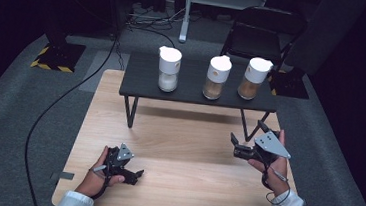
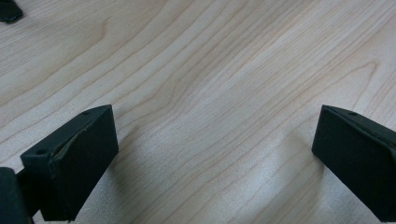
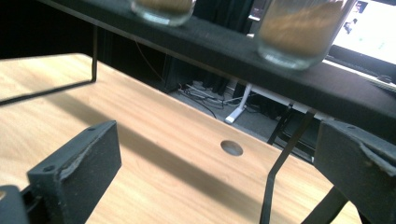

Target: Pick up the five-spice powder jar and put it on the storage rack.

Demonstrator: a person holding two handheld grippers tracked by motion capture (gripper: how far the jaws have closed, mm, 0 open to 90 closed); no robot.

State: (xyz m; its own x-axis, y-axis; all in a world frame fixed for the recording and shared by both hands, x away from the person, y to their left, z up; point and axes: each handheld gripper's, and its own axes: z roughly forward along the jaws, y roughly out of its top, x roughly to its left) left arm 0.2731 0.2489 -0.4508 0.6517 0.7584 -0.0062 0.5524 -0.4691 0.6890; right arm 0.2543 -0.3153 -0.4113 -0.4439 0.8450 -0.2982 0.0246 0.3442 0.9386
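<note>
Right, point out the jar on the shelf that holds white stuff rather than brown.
It is the left jar on the black shelf, filled with white grains. The middle jar and the right jar both hold brown contents.

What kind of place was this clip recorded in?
Probably a recording studio or lab, not a home: dark surroundings, grey carpet with loose black cables, a yellow-and-black hazard-striped stand base, and a black folding chair behind the light wooden table.

The left gripper (image 2: 215, 158) has its two black jaws spread wide at the lower left and lower right of the frame, nothing between them. Beneath lies the pale wooden table (image 2: 210, 70), its grain running diagonally. A dark object (image 2: 8, 10), too cropped to identify, sits in the upper left corner.
</note>
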